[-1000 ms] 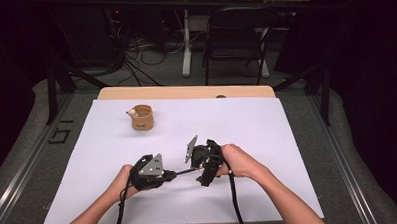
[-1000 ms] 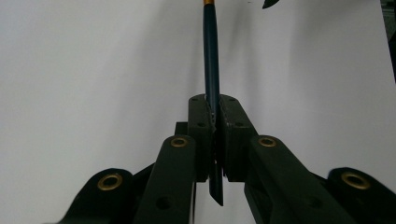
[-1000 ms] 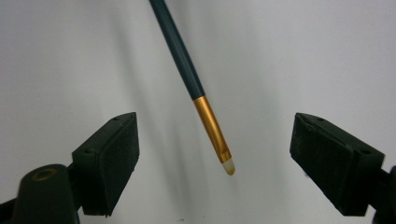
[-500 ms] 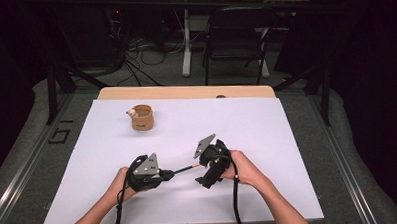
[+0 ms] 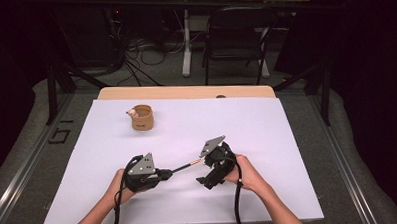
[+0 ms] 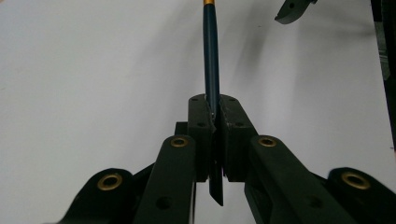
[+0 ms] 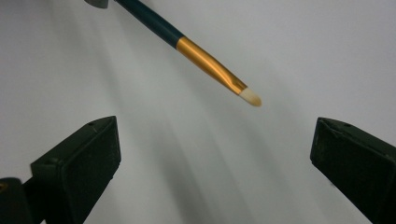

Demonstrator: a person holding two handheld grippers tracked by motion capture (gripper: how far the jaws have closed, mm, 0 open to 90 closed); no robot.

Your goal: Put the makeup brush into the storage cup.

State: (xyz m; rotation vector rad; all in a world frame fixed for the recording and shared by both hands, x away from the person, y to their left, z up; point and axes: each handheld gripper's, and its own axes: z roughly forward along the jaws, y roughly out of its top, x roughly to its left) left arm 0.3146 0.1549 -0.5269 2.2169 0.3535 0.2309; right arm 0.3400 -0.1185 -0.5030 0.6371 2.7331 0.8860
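The left gripper (image 5: 163, 173) is clamped on the dark handle of a paintbrush (image 5: 184, 167), its jaws pressed tight on the shaft in the left gripper view (image 6: 211, 88), so the brush sticks out level above the white table (image 5: 287, 139) toward the right, gold ferrule and pale bristle tip leading. That grip near the handle's back end looks chosen to leave the front of the brush free for the other tool. The right gripper (image 5: 205, 181) sits just right of the brush tip, and its jaws have just been opening and now stand wide with nothing between them; in the right gripper view the ferrule and bristles (image 7: 219, 70) hang beyond and above the gap, a little left of its middle, touching neither pad. So the brush lies near the right gripper but not inside it, held off the table by the left alone. Well apart, at the far left of the table, stands a small brown cup (image 5: 142, 117), a likely place for the brush
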